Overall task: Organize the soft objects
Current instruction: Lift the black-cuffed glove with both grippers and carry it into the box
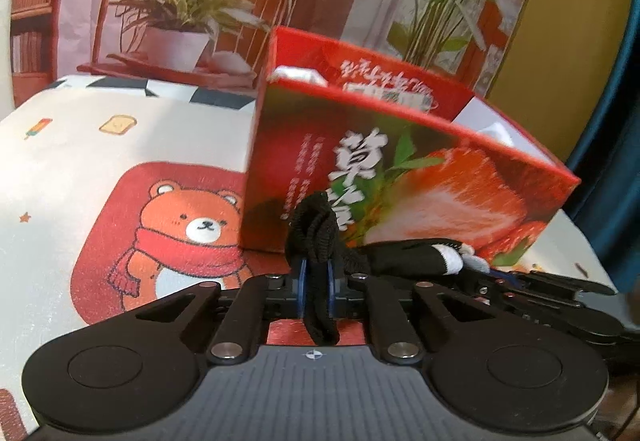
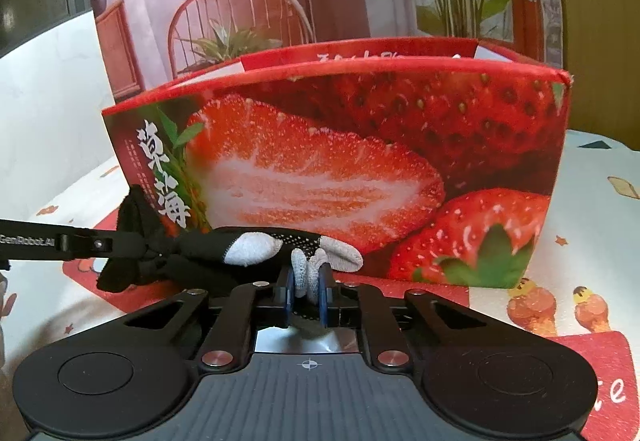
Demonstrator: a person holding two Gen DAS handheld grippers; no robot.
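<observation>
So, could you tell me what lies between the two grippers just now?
A black glove with white fingertips spans them: the left gripper pinches its cuff and the right gripper its fingertips, clearest in the right wrist view.

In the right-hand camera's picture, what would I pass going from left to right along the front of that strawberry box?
Left gripper pinching the glove's black cuff → black glove → its white fingertips held by the right gripper → ice-cream cone prints on the cloth.

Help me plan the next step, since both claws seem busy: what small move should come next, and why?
Probably lift both claws together toward the open top of the strawberry box. The left claw pinches the black cuff of the glove, the right claw pinches its white fingertips, and the glove hangs stretched between them, in front of the box wall and below its rim.
</observation>
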